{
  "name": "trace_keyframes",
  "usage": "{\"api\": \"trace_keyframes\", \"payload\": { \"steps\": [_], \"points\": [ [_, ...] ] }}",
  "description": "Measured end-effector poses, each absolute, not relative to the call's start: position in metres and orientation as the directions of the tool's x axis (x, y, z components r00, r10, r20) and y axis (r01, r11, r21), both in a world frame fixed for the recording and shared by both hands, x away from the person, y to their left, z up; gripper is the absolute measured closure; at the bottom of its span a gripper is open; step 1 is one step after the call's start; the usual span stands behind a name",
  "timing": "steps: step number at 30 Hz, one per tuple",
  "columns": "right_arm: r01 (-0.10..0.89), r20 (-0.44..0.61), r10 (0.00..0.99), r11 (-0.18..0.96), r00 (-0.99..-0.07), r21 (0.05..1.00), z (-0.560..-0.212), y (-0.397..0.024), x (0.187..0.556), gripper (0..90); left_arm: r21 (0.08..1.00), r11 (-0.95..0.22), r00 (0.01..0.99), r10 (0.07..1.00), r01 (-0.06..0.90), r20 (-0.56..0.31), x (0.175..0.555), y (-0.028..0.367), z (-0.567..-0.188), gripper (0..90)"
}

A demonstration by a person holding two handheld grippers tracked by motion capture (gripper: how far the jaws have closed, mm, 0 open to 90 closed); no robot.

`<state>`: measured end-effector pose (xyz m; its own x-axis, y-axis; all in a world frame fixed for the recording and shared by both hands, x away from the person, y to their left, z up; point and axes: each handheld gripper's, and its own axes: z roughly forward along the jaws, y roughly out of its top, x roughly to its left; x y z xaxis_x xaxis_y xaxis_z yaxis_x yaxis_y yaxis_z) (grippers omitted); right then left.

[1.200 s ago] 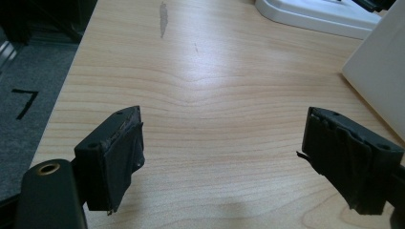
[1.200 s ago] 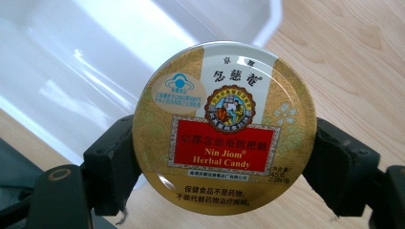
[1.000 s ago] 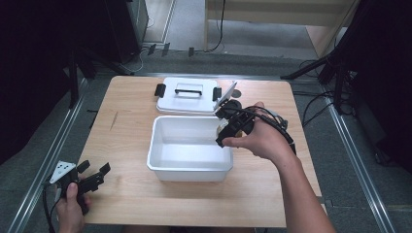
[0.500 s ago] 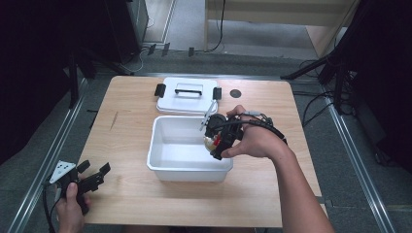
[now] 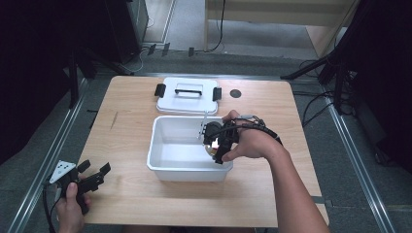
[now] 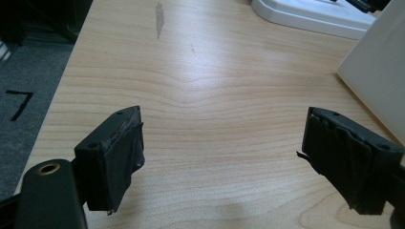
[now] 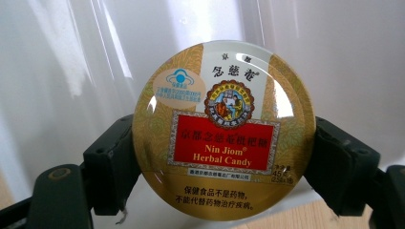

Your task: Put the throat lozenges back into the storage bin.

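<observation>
Up close, right hand-held gripper [image 7: 224, 157] pinching candy tin [image 7: 224, 131]; left hand-held gripper [image 6: 224, 157] spread.

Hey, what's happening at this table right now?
A person holds a hand-held gripper in each hand. The right hand-held gripper is clamped on a round Nin Jiom candy tin over the open white bin. The left hand-held gripper rests open near the table corner. The bin's lid lies behind it.
</observation>
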<state>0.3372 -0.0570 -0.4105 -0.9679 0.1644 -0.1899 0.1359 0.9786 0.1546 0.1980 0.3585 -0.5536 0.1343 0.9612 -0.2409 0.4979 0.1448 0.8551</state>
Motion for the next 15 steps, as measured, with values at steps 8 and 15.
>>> {"api": "trace_keyframes", "payload": {
  "steps": [8,15],
  "points": [
    [0.153,-0.188,0.169,0.983,-0.968,0.101,-0.429,-0.051,0.341,20.4,0.854,0.146,0.135,0.961,0.499,-0.243,0.198,0.359,-0.554,14.7],
    [0.178,-0.181,0.189,0.981,-0.965,0.073,-0.437,-0.047,0.344,20.3,0.855,0.144,0.138,0.96,0.499,-0.242,0.198,0.359,-0.554,14.7]
  ]
}}
